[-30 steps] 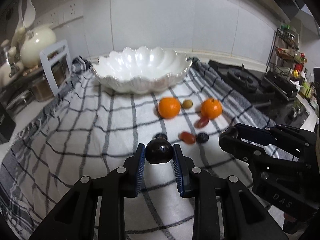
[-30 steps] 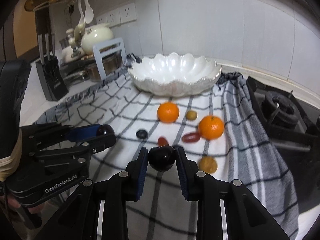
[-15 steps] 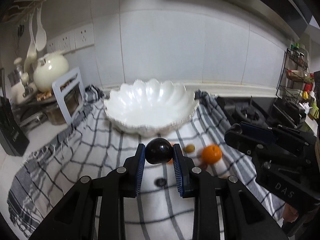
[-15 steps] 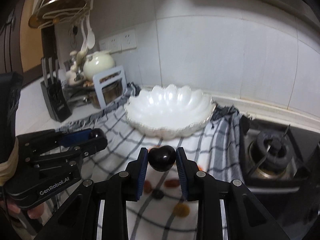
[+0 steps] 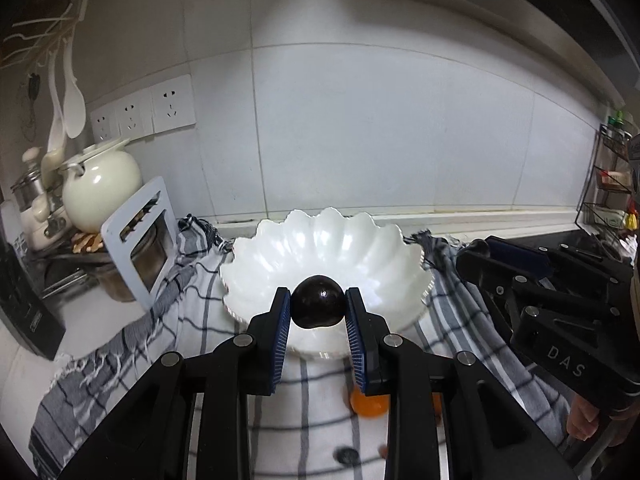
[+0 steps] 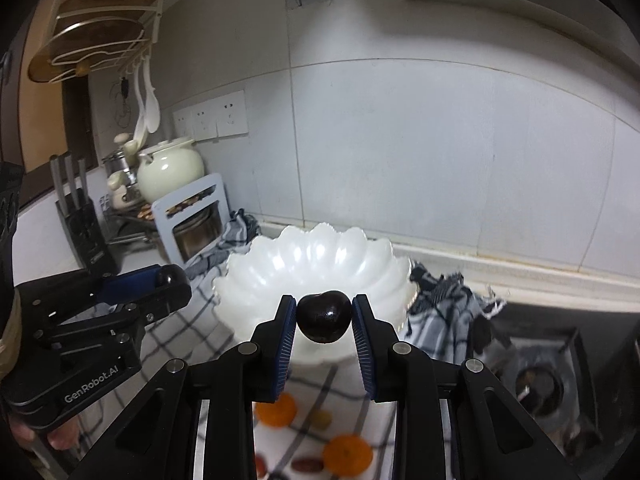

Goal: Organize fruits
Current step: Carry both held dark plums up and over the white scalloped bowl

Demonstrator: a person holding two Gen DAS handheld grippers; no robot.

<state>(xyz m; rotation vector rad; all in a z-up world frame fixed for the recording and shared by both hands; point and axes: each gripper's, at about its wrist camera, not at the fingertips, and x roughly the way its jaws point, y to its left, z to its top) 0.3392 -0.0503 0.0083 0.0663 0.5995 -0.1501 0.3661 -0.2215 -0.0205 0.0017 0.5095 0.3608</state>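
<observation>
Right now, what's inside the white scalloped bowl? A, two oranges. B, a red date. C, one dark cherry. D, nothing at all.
D: the bowl shows only bare white inside in both views. Each dark cherry is clamped in its own gripper's fingers in front of the bowl, and the oranges lie on the checked cloth.

Dim, fisheye-warped views with dark corners; glare spots gleam on the white bowl [image 5: 326,248], foreground soft.
</observation>
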